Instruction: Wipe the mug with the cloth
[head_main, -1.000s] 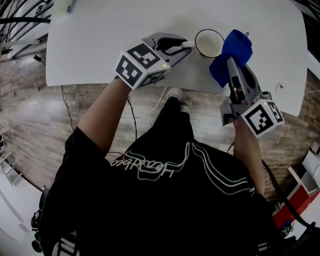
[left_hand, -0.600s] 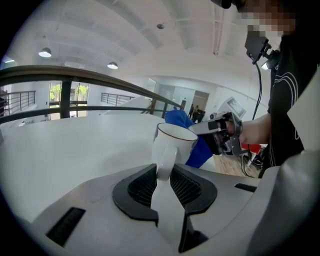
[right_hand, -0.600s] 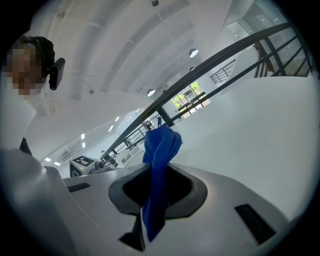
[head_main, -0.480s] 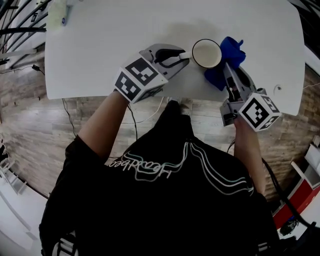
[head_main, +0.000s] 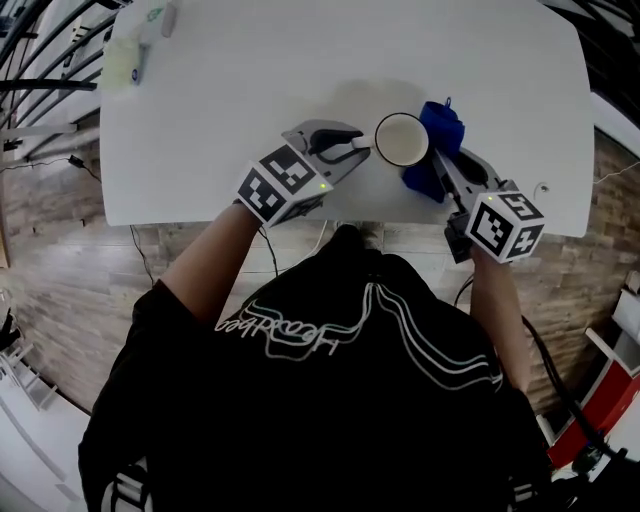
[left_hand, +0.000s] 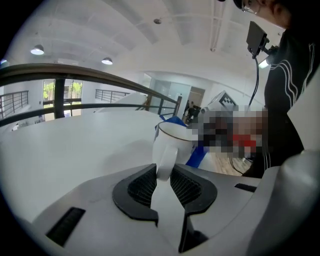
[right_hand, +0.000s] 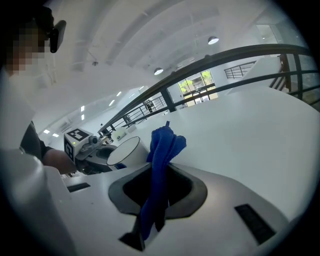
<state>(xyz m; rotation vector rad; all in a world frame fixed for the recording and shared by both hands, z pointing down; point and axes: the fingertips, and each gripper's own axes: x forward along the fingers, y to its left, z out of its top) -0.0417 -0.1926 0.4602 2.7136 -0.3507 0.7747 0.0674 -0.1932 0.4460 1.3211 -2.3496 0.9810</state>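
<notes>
A white mug (head_main: 402, 139) stands upright on the white table (head_main: 250, 80). Its handle (left_hand: 165, 161) points left and sits pinched between the black pads of my left gripper (head_main: 362, 146), which is shut on it. My right gripper (head_main: 443, 165) is shut on a blue cloth (head_main: 438, 135). The cloth is bunched against the mug's right side. In the right gripper view the cloth (right_hand: 161, 165) rises from between the jaws, with the mug (right_hand: 128, 152) just left of it. In the left gripper view a strip of the cloth (left_hand: 196, 156) shows behind the mug (left_hand: 176, 139).
Small pale objects (head_main: 135, 55) lie at the table's far left corner. The table's near edge (head_main: 350, 215) runs just under both grippers, with wooden floor and cables (head_main: 60, 150) beyond it. A red and white box (head_main: 610, 375) stands on the floor at the right.
Both grippers with the mug and the cloth now show further from the table's near edge. The cloth sits closer against the mug's right side than a second ago.
</notes>
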